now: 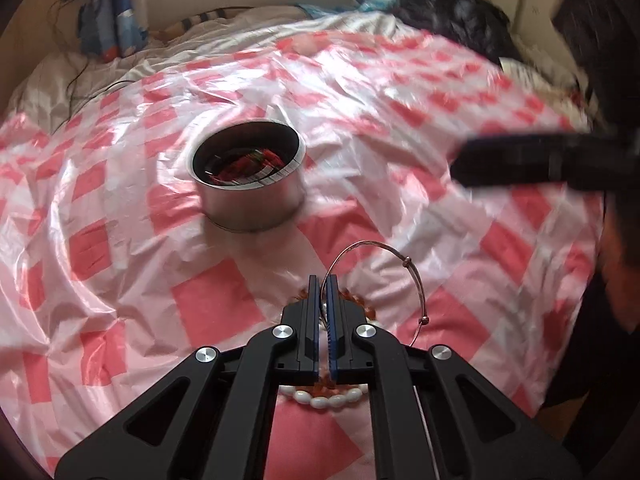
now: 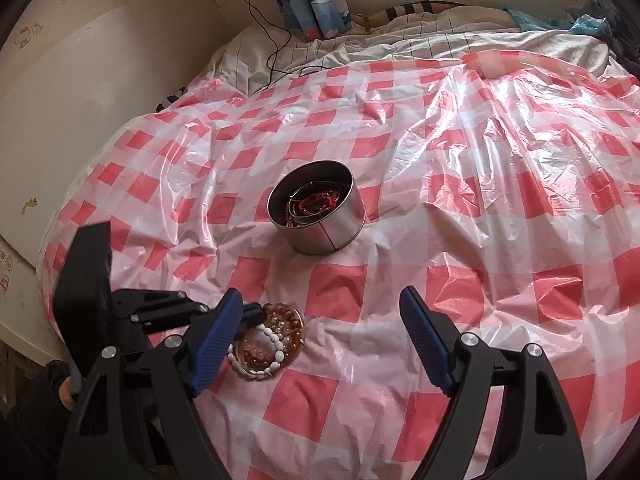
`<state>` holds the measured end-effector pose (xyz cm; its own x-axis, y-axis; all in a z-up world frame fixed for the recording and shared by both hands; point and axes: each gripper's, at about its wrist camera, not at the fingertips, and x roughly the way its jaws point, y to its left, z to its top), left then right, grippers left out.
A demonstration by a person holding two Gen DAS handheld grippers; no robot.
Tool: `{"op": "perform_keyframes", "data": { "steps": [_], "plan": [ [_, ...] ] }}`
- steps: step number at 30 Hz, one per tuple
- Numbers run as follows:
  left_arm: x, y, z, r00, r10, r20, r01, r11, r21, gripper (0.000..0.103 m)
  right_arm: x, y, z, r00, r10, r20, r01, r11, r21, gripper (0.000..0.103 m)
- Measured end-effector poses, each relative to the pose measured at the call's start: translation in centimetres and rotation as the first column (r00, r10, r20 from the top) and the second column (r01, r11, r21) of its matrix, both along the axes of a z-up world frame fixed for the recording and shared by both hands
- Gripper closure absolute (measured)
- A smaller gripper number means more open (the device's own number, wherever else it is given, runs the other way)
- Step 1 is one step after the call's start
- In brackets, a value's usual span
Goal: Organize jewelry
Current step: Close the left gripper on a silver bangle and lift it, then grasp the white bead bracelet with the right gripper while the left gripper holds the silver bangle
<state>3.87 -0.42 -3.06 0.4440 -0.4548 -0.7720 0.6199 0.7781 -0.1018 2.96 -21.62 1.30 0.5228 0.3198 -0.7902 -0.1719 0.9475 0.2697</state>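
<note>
My left gripper (image 1: pixel 322 280) is shut on a thin silver wire bangle (image 1: pixel 400 254), which arcs up and to the right of its tips. Under and beside it lie a white bead bracelet (image 1: pixel 324 398) and an amber bead bracelet (image 1: pixel 356 300). The round metal tin (image 1: pixel 248 192) stands beyond, with red jewelry inside. In the right wrist view my right gripper (image 2: pixel 320 294) is open with nothing between its fingers. The tin (image 2: pixel 320 224) is ahead of it. The white beads (image 2: pixel 260 356) and amber beads (image 2: pixel 286 322) lie by its left finger, where the left gripper (image 2: pixel 250 314) reaches in.
A red-and-white checked plastic sheet (image 2: pixel 480 200) covers the bed. A black cable (image 2: pixel 276 52) and blue patterned fabric (image 2: pixel 316 4) lie at the head end near the wall. Dark clothing (image 1: pixel 452 12) is piled at the far right. The right gripper's body (image 1: pixel 520 160) shows blurred on the right.
</note>
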Motion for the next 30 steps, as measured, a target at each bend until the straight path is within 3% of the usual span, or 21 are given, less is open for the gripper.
{"op": "perform_keyframes", "data": {
  "steps": [3, 7, 9, 10, 16, 17, 21, 27, 30],
  "plan": [
    [1.9, 2.8, 1.2, 0.995, 0.099, -0.018, -0.1, 0.993, -0.064, 0.1, -0.2, 1.9, -1.1, 0.996, 0.084, -0.03, -0.085, 0.996, -0.033, 0.025],
    [3.3, 6.0, 1.6, 0.976, 0.214, -0.027, -0.216, 0.973, -0.079, 0.1, -1.1, 5.6, -2.8, 0.976, 0.214, -0.044, -0.217, 0.971, -0.102, 0.027],
    [3.7, 7.0, 1.6, 0.971, 0.239, -0.031, -0.241, 0.967, -0.084, 0.1, -1.6, 7.3, -3.6, 0.965, 0.259, -0.049, -0.263, 0.956, -0.127, 0.041],
    [3.9, 7.5, 1.6, 0.969, 0.245, -0.031, -0.247, 0.965, -0.087, 0.1, -1.7, 8.1, -4.2, 0.961, 0.271, -0.059, -0.276, 0.949, -0.154, 0.052],
    [3.8, 8.3, 1.9, 0.968, 0.249, -0.023, -0.25, 0.964, -0.092, 0.1, -1.9, 9.8, -6.9, 0.959, 0.264, -0.098, -0.281, 0.924, -0.259, 0.067],
    [3.8, 8.3, 2.0, 0.968, 0.25, -0.022, -0.251, 0.963, -0.094, 0.1, -1.9, 9.9, -7.3, 0.959, 0.263, -0.106, -0.282, 0.921, -0.269, 0.075],
    [3.6, 8.2, 2.2, 0.968, 0.25, -0.016, -0.25, 0.963, -0.099, 0.1, -2.2, 10.0, -7.5, 0.96, 0.267, -0.091, -0.281, 0.921, -0.271, 0.095],
    [3.6, 8.1, 2.3, 0.967, 0.253, -0.015, -0.253, 0.962, -0.099, 0.1, -2.2, 9.2, -5.9, 0.966, 0.253, -0.04, -0.256, 0.946, -0.196, 0.095],
    [3.6, 8.0, 2.3, 0.967, 0.254, -0.015, -0.254, 0.962, -0.098, 0.1, -1.7, 8.1, -4.6, 0.973, 0.232, -0.017, -0.233, 0.967, -0.108, 0.095]
  ]
}}
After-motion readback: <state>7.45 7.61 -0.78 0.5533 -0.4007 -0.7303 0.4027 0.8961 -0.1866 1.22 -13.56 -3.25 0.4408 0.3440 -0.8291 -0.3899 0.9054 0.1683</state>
